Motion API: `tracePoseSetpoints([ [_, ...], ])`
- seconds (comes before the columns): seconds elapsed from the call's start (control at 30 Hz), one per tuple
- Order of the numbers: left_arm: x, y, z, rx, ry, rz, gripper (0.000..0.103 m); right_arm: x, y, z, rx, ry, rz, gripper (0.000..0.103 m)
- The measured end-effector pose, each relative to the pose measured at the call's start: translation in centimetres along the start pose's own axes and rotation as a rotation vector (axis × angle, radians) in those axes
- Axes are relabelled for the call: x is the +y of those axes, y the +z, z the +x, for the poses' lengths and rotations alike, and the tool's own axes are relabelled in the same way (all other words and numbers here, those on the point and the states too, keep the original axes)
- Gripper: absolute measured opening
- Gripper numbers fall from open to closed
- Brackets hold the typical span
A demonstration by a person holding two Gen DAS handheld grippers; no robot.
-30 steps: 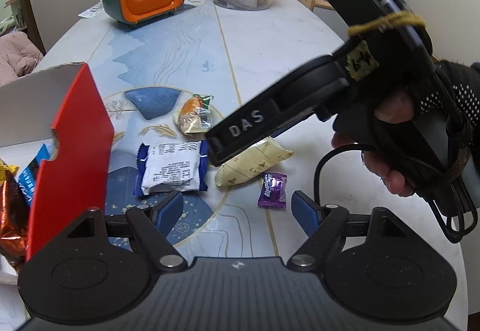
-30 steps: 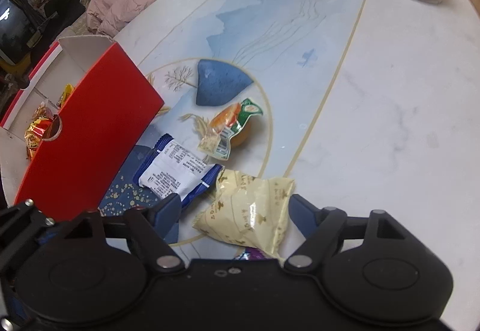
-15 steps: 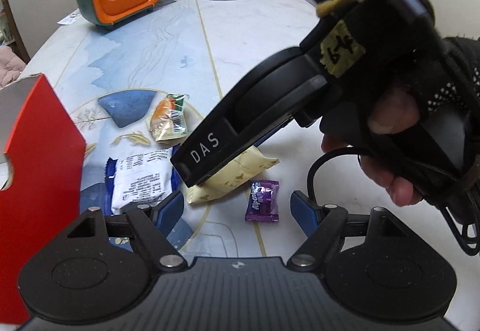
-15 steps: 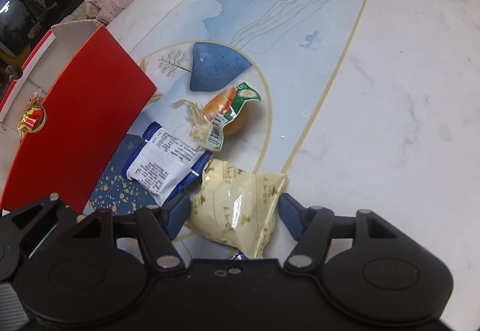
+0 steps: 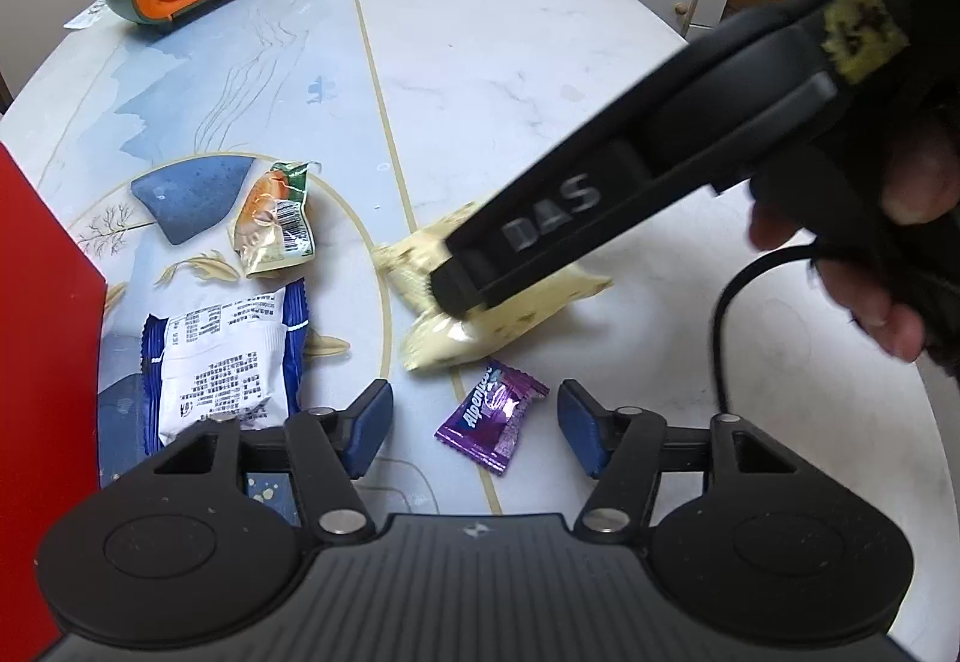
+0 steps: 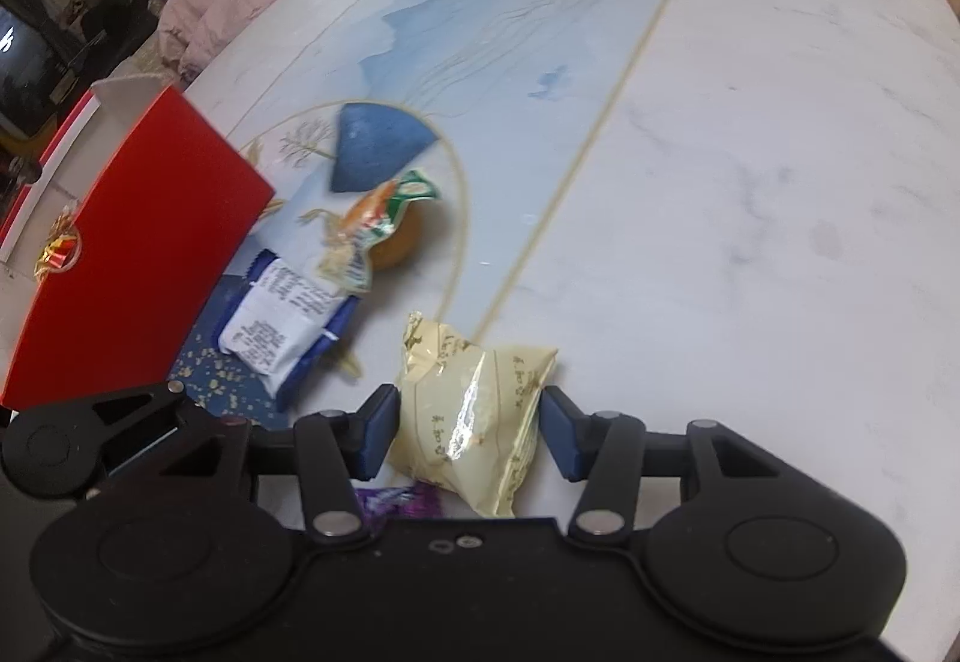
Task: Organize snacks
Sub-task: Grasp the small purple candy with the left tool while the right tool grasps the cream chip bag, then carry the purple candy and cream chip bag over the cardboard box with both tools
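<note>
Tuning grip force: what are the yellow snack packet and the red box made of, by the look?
Yellow snack packet: glossy plastic film, likely; bright glare streak, crinkles, puffed shape. Red box: matte cardboard, probably; flat stiff panel, pale inner face, no shine.

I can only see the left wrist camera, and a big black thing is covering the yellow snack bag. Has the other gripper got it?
Observer: Yes. In the right wrist view, the right gripper has the yellow bag between its blue pads, one touching each side.
Operator: What's in the red box? I only see a red wall.
Observer: Through the notch in the red box, a shiny gold and red wrapper shows.
Operator: Is the carrot packet flat?
Observer: No. From this side, a round orange cup sits under the carrot packet.
</note>
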State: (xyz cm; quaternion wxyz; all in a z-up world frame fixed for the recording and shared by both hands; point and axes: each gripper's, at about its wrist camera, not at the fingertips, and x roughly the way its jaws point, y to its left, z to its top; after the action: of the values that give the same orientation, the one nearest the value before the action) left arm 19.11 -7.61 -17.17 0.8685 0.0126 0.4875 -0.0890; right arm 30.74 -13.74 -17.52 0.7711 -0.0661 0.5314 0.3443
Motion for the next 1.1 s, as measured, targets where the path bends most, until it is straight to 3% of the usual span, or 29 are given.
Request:
tracePoseSetpoints([
  [0.17, -0.4, -0.1, 0.2, 0.003, 0.0, 0.026, 0.048, -1.4, -0.7, -0.7, -0.01, -0.014, 0.021, 0.05],
  [0.27, -0.8, -0.2, 0.0, 0.0, 0.013, 0.049, 0.03, -1.8, -1.2, -1.1, -0.016, -0.015, 0.034, 0.05],
  [0.37, -1.1, -0.2, 0.0, -0.002, 0.034, 0.062, 0.021, -2.0, -1.6, -1.5, -0.025, -0.02, 0.047, 0.05],
  [0.6, -0.4, -0.3, -0.8, -0.011, 0.035, -0.004, 0.019, -2.2, -2.8, -2.7, -0.055, -0.034, 0.093, 0.049],
  [1.1, 2.8, -0.6, -9.1, -0.098, -0.002, -0.139, 0.02, 1.3, -4.5, -8.5, -0.164, -0.045, 0.134, 0.048],
])
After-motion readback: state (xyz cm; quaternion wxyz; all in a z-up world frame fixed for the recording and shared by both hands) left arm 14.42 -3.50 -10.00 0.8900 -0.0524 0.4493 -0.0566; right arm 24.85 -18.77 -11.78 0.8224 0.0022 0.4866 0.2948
